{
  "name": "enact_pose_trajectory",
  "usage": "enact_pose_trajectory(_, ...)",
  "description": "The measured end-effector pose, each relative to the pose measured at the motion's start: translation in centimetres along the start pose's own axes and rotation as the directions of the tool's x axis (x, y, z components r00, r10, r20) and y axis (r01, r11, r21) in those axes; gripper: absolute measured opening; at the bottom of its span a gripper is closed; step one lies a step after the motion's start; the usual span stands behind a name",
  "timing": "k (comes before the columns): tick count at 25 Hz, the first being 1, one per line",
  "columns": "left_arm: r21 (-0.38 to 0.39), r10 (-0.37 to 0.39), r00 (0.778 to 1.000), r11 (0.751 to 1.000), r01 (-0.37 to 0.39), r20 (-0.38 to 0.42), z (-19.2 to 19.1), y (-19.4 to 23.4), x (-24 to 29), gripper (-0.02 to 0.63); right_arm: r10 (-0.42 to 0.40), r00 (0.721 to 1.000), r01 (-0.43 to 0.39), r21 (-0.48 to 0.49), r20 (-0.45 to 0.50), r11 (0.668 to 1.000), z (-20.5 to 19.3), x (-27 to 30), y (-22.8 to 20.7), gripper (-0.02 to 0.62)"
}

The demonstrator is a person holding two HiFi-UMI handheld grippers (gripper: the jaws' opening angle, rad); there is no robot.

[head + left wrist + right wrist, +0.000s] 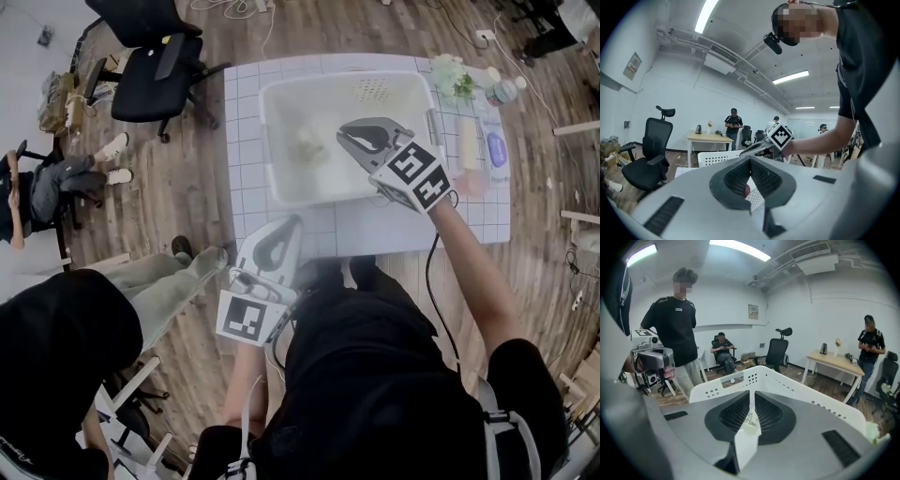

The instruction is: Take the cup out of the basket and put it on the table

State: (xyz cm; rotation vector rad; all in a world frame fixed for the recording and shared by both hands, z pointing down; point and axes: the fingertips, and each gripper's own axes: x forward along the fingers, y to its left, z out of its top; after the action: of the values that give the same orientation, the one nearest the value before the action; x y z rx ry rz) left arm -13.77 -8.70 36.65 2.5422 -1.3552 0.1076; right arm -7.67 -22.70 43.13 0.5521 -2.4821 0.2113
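Observation:
A white plastic basket (274, 141) stands on the gridded white table (244, 112). Inside it lies a small pale cup (307, 142), blurred. My right gripper (343, 139) hovers over the basket's inside, just right of the cup, with its jaws shut and nothing clearly between them. In the right gripper view the basket's perforated rim (759, 375) rises ahead of the shut right gripper (750, 394); the cup is hidden there. My left gripper (289, 228) is at the table's front edge, shut and empty. The left gripper (750, 160) points toward the basket (715, 158).
Pale flowers (455, 75) and flat packets (495, 150) lie on the table's right end. A black office chair (150, 56) stands at the far left. A person's legs (159, 286) are close to the table's left front corner; another person (56, 183) sits further left.

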Motion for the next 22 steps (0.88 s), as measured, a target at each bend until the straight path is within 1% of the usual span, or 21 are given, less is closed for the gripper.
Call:
enact_pose_trajectory(2, -0.002, 0.007, 1.000, 1.000, -0.007, -0.002, -0.2, 0.4, -0.3, 0.011, 0.020, 1.000, -0.020, 0.034, -0.011, 0.999, -0.3, 1.0, -0.6, 0.050)
enact_pose_trajectory(4, -0.014, 0.015, 1.000, 1.000, -0.015, -0.001, -0.2, 0.9, -0.5, 0.011, 0.030, 0.999, -0.028, 0.048, -0.021, 0.998, -0.4, 1.9, -1.1, 0.073)
enact_pose_trajectory(7, -0.025, 0.026, 1.000, 0.999, -0.026, 0.005, -0.3, 1.4, -0.6, 0.011, 0.044, 0.998, -0.042, 0.029, -0.054, 0.999, -0.9, 3.5, -1.4, 0.091)
enact_pose_trajectory(10, -0.038, 0.029, 1.000, 0.999, -0.029, 0.002, -0.4, 1.9, -0.5, 0.011, 0.063, 0.992, -0.066, -0.029, -0.106, 0.997, -1.6, 5.2, -0.9, 0.108)
enact_pose_trajectory(12, -0.043, 0.026, 1.000, 0.999, -0.026, -0.002, -0.3, 2.1, -0.2, 0.011, 0.084, 0.987, -0.091, -0.048, -0.139, 0.995, -2.2, 6.4, -0.6, 0.127)
enact_pose_trajectory(18, -0.036, 0.014, 1.000, 0.999, -0.015, -0.010, -0.2, 2.5, 0.5, 0.011, 0.141, 0.970, -0.151, -0.038, -0.196, 0.988, -4.3, 9.3, -0.1, 0.170)
enact_pose_trajectory(22, -0.033, 0.014, 1.000, 0.999, -0.014, -0.006, 0.1, 2.7, 0.8, 0.011, 0.159, 0.960, -0.168, -0.021, -0.229, 0.986, -5.8, 10.8, -0.3, 0.196)
